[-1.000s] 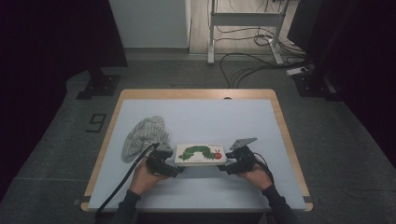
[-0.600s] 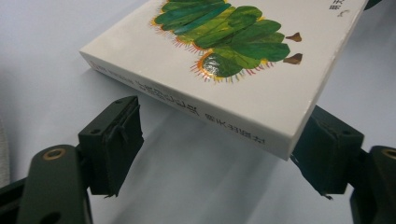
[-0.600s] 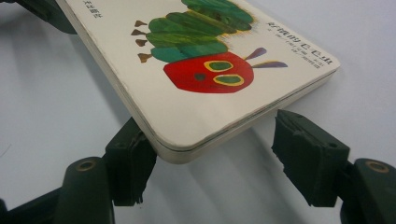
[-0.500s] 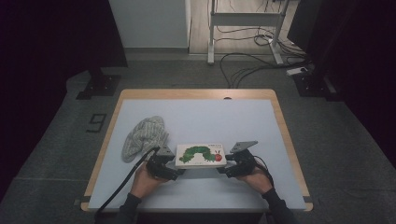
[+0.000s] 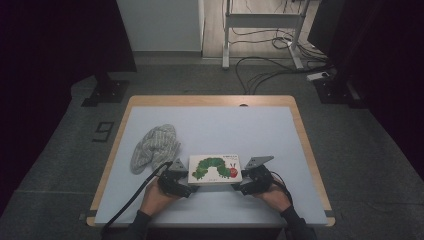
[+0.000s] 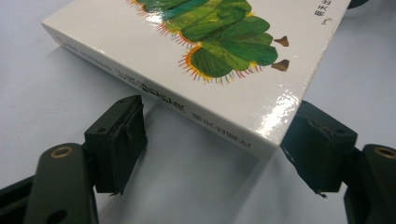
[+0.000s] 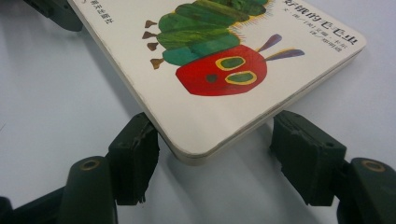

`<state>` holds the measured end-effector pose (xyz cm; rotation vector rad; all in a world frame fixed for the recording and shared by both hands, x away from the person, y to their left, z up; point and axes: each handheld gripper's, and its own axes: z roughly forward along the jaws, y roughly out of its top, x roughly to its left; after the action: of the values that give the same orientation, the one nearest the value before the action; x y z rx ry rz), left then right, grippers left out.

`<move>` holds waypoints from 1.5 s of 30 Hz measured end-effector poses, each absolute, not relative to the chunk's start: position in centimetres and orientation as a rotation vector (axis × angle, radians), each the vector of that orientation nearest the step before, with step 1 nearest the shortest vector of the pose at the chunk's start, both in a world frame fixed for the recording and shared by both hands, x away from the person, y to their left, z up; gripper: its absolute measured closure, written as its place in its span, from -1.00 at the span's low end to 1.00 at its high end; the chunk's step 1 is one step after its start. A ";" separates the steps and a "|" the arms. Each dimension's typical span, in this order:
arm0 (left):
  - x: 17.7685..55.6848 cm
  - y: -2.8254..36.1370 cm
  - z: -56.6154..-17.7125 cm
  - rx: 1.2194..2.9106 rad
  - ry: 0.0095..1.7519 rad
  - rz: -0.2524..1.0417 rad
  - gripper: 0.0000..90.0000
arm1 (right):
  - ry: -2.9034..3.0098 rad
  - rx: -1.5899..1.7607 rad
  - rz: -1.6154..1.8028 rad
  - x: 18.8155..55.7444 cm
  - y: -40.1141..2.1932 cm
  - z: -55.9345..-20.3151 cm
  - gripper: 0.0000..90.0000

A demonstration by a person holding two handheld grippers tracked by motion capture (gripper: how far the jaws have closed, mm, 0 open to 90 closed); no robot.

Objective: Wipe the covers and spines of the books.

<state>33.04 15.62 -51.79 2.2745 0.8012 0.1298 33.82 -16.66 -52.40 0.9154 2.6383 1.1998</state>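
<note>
So both hands come in from the bottom edge of the high view, one at each lower corner of the caterpillar book (image 5: 215,169), which lies flat on the table (image 5: 215,125) near the bottom centre. The left gripper (image 6: 212,149) has just been closing; its jaws are spread around the spine corner, with one pad (image 6: 317,144) touching it. The right gripper (image 7: 215,156) is spread around the rounded corner, pads apart from it. A grey cloth (image 5: 155,146) sits left of the book.

Book (image 5: 215,169): glossy white cover, green segmented caterpillar, red head with yellow-ringed green eyes, purple feelers; cloth (image 5: 154,146) at its 10 o'clock: grey, ribbed stripes; desk (image 5: 225,125): pale blue-grey top, light wood rim; tongs (image 6: 219,140): black.
</note>
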 end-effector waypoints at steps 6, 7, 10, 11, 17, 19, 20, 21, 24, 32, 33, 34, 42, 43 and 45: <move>32.8 15.9 -51.8 2.272 0.796 0.133 -0.46 | 2.628 0.906 1.212 33.6 -16.9 -52.6 -0.30; 32.8 15.9 -51.8 2.273 0.797 0.135 -0.46 | 2.626 0.908 1.215 33.6 -16.9 -52.6 -0.30; 32.6 16.0 -51.9 2.283 0.792 0.152 -0.46 | 2.620 0.904 1.215 33.4 -16.9 -52.6 -0.33; 32.5 16.0 -51.8 2.294 0.785 0.159 -0.46 | 2.616 0.900 1.212 33.4 -16.9 -52.7 -0.34; 32.0 16.0 -51.8 2.317 0.788 0.220 -0.49 | 2.604 0.886 1.174 32.8 -16.9 -52.6 -0.35; 31.9 16.3 -51.8 2.315 0.788 0.228 -0.50 | 2.598 0.889 1.170 32.8 -17.0 -52.6 -0.34; 31.9 16.4 -51.8 2.312 0.784 0.222 -0.47 | 2.594 0.894 1.169 32.7 -17.0 -52.6 -0.31; 31.8 16.5 -51.8 2.309 0.775 0.214 -0.40 | 2.587 0.890 1.165 32.7 -17.0 -52.7 -0.28; 31.6 16.4 -51.7 2.309 0.731 0.181 -0.08 | 2.581 0.866 1.152 32.5 -16.8 -52.7 -0.22; 32.6 16.5 -51.7 2.293 0.750 0.196 0.03 | 2.555 0.873 1.183 32.9 -16.7 -52.8 -0.04; 32.8 16.5 -51.7 2.292 0.750 0.202 0.04 | 2.554 0.873 1.182 33.1 -16.6 -52.8 -0.04; 33.0 16.6 -51.7 2.291 0.753 0.204 0.05 | 2.550 0.879 1.184 33.2 -16.6 -52.8 -0.02; 34.8 16.4 -51.6 2.301 0.758 0.236 0.10 | 2.514 0.880 1.184 34.6 -16.5 -53.0 0.06; 35.0 16.4 -51.6 2.301 0.759 0.237 0.11 | 2.512 0.882 1.181 34.7 -16.4 -53.0 0.07; 35.4 16.4 -51.6 2.298 0.762 0.236 0.11 | 2.507 0.886 1.179 35.1 -16.4 -53.0 0.08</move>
<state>35.43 16.40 -51.62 2.2975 0.7616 0.2356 35.09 -16.41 -53.00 0.8860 2.5072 1.1795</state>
